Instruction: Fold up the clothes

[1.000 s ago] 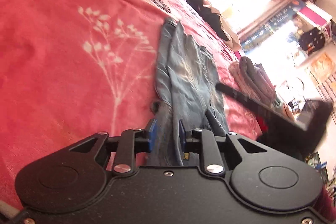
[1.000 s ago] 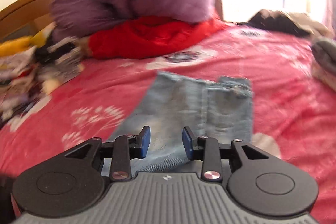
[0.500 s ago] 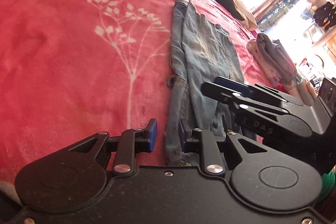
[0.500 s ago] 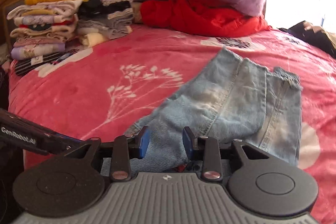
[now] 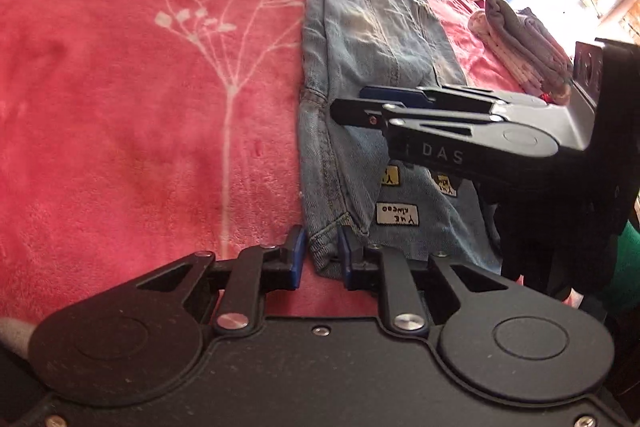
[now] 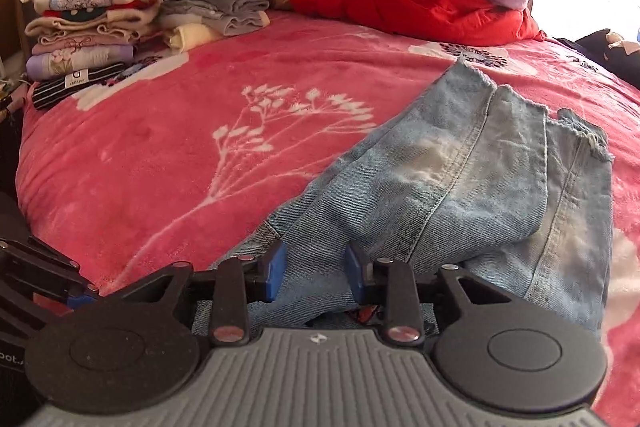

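A pair of light blue jeans [image 5: 372, 39] is laid lengthwise on a pink blanket [image 5: 120, 87] printed with white branches. The legs are already stacked one over the other, the frayed hems at the far end and the waist end nearest the cameras.

In the left wrist view, the left gripper [image 5: 322, 255] is seen low over the near left corner of the waist. Its jaws are only narrowly apart, and the hemmed denim corner lies between the 2 blue pads. The jaws have just been closing a little, but a gap is visible on the left side, so the corner is judged not yet pinched.

The right gripper [image 6: 314, 271] is shown over the other side of the waist end. Its jaws stand wider, with denim beneath and between them and no pressing seen. It is released.

The step in hand is judged to be taking the waist end at 2 corners for a fold toward the hems. To be done well, all layers should be caught at each corner before anything is lifted, and the blanket should be left out of the grip. Both corners would best be raised together and kept level, so the edges land square.

2 stacks of folded clothes [image 6: 92, 23] are seen by the headboard.
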A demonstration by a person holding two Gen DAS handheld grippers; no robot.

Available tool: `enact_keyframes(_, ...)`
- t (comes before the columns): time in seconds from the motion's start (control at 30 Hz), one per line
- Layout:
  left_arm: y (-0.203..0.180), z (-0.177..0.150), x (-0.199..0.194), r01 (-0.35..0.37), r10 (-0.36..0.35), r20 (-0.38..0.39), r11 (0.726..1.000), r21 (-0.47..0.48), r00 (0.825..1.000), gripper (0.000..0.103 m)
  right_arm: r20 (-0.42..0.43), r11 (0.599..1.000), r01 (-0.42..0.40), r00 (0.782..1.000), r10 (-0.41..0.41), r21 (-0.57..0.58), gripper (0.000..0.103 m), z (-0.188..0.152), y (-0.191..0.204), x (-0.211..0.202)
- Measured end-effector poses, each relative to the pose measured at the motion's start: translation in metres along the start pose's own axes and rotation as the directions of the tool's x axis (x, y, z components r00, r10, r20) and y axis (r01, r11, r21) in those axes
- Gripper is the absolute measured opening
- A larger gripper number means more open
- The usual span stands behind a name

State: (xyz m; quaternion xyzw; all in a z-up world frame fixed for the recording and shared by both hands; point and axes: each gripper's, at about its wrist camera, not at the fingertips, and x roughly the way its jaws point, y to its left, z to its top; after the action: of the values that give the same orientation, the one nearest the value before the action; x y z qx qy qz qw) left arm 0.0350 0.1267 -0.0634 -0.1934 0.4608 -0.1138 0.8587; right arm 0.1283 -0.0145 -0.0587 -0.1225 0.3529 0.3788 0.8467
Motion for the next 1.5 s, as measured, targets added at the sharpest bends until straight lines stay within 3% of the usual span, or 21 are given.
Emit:
enact_keyframes(0.13, -0.007, 0.003, -0.020, 0.002, -0.004, 0.114, 1.000, 0.016, 0.993, 0.017, -0.007, 1.000, -0.004, 1.000, 0.005, 0.021, 0.033, 0.002, -0.002, 0.000)
enact_keyframes(0.27, -0.020, 0.002, -0.017, 0.021, -0.033, 0.117, 0.995, 0.102, 0.993, 0.019, -0.018, 1.000, 0.000, 1.000, 0.000, 0.021, 0.033, 0.004, -0.001, -0.002)
enact_keyframes(0.33, -0.031, 0.001, -0.009, -0.032, 0.011, 0.113, 0.983, 0.180, 0.994, 0.020, -0.016, 0.999, -0.003, 1.000, 0.004, 0.033, 0.033, 0.004, -0.001, -0.002)
enact_keyframes(0.4, -0.032, 0.002, 0.000, -0.041, 0.023, 0.090, 0.979, 0.200, 0.996, 0.020, -0.015, 0.999, -0.007, 1.000, 0.008, 0.040, 0.033, 0.004, -0.002, -0.002)
enact_keyframes(0.47, -0.024, 0.004, 0.005, -0.010, 0.000, 0.070, 0.989, 0.151, 0.998, 0.017, -0.014, 0.999, -0.009, 1.000, 0.010, 0.043, 0.033, 0.004, -0.003, -0.002)
enact_keyframes(0.53, -0.005, 0.008, 0.008, 0.064, -0.064, 0.045, 0.998, 0.009, 0.997, 0.016, -0.012, 0.999, -0.011, 1.000, 0.012, 0.048, 0.033, 0.003, -0.004, -0.002)
enact_keyframes(0.63, 0.018, 0.008, 0.011, 0.145, -0.142, 0.027, 0.974, -0.174, 0.989, 0.013, -0.011, 0.999, -0.012, 1.000, 0.013, 0.051, 0.033, 0.003, -0.005, -0.002)
enact_keyframes(0.73, 0.027, 0.005, 0.011, 0.174, -0.173, 0.027, 0.946, -0.274, 0.985, 0.012, -0.010, 0.999, -0.009, 1.000, 0.010, 0.048, 0.033, 0.003, -0.005, -0.001)
enact_keyframes(0.9, 0.032, 0.005, 0.011, 0.181, -0.186, 0.018, 0.926, -0.332, 0.982, 0.012, 0.024, 0.997, -0.003, 1.000, 0.001, 0.083, 0.031, 0.004, -0.008, -0.007)
enact_keyframes(0.97, 0.034, 0.005, 0.011, 0.187, -0.194, 0.016, 0.916, -0.355, 0.981, 0.013, 0.083, 0.996, 0.032, 0.996, -0.039, 0.085, 0.033, 0.005, -0.008, -0.017)
enact_keyframes(1.07, 0.037, 0.006, 0.011, 0.192, -0.203, 0.011, 0.907, -0.374, 0.979, 0.013, 0.139, 0.999, 0.005, 0.990, -0.011, 0.043, 0.032, 0.005, -0.004, -0.034)
enact_keyframes(1.2, 0.036, 0.006, 0.010, 0.188, -0.201, 0.005, 0.908, -0.374, 0.980, 0.013, 0.083, 0.988, -0.004, 0.996, 0.017, -0.155, 0.031, -0.004, 0.021, -0.038)
enact_keyframes(1.3, 0.035, 0.006, 0.010, 0.183, -0.196, 0.002, 0.912, -0.367, 0.981, 0.013, 0.011, 0.957, 0.040, 0.999, -0.039, -0.286, 0.030, -0.018, 0.038, -0.018)
enact_keyframes(1.5, 0.036, 0.004, 0.008, 0.193, -0.206, 0.002, 0.913, -0.361, 0.979, 0.013, 0.028, 0.942, 0.067, 0.998, -0.061, -0.328, 0.038, -0.017, 0.040, -0.014)
